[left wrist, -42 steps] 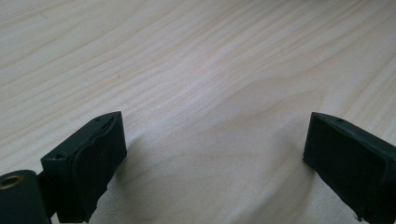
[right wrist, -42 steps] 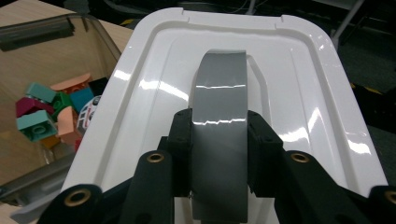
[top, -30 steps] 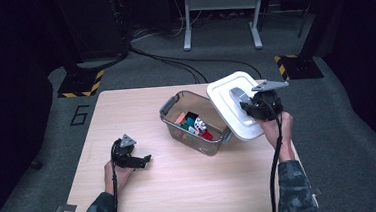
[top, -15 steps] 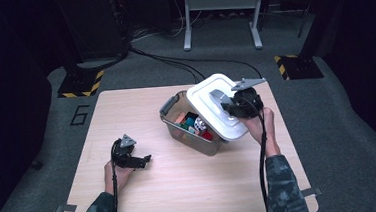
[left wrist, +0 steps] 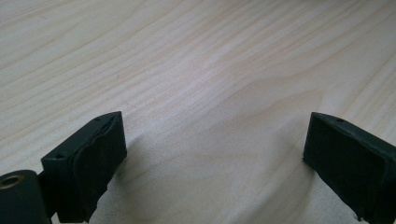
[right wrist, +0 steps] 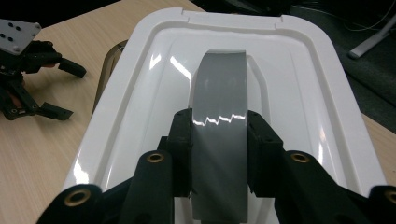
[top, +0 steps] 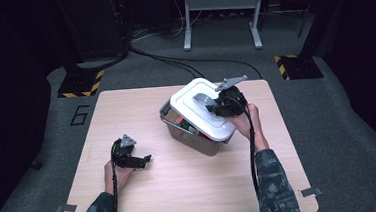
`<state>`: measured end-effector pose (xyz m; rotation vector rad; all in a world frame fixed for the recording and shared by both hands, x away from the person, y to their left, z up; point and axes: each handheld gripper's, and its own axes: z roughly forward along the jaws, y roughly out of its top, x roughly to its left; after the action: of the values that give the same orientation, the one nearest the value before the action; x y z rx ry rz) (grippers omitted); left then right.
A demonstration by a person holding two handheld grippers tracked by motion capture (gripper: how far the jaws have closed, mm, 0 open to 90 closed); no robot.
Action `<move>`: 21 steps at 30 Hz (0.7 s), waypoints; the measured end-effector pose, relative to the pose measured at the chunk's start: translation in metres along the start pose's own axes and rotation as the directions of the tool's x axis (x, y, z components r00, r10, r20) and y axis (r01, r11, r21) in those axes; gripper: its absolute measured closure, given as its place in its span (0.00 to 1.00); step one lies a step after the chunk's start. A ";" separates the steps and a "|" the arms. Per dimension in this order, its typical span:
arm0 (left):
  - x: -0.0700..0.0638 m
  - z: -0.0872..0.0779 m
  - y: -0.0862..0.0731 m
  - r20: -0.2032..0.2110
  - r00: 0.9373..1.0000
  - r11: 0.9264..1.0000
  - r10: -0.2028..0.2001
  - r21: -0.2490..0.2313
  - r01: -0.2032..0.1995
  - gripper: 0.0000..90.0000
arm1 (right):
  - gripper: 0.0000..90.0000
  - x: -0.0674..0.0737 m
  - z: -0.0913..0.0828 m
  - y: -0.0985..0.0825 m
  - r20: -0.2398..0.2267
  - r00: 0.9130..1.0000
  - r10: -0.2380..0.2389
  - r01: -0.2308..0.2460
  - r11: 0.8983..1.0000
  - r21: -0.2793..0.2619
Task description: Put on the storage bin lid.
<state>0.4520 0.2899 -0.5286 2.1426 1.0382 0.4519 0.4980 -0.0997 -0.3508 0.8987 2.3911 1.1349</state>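
Right gripper [right wrist: 218, 154]: fingers pinching grey handle [right wrist: 219, 116] of white lid [top: 201, 108].
Lid: tilted over clear bin [top: 190, 136], near counter's [top: 126, 115] far right corner.
Left gripper [top: 138, 160]: fingers spread, near left front edge.

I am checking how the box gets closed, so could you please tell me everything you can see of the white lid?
The white lid is glossy, plastic-looking and rectangular with rounded corners, a raised rim and a sunken middle. A grey arched handle spans that hollow. The right gripper is shut on the handle, one pad on each side. In the high view the lid sits tilted over the clear box, covering most of its opening; whether it rests on the rim cannot be told.
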 end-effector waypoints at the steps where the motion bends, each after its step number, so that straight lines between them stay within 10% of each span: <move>1: 0.000 0.000 0.000 0.000 1.000 1.000 0.000 0.000 0.000 0.06 | 0.75 0.000 0.003 0.000 -0.006 1.000 -0.005 0.005 1.000 0.000; 21: 0.000 0.000 0.000 -0.001 1.000 1.000 -0.006 -0.004 0.006 0.06 | 0.75 0.004 0.039 0.008 -0.136 0.988 -0.077 0.086 0.994 0.060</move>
<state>0.4519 0.2895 -0.5289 2.1352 1.0428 0.4515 0.5194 -0.0711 -0.3687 0.7593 2.5619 1.1237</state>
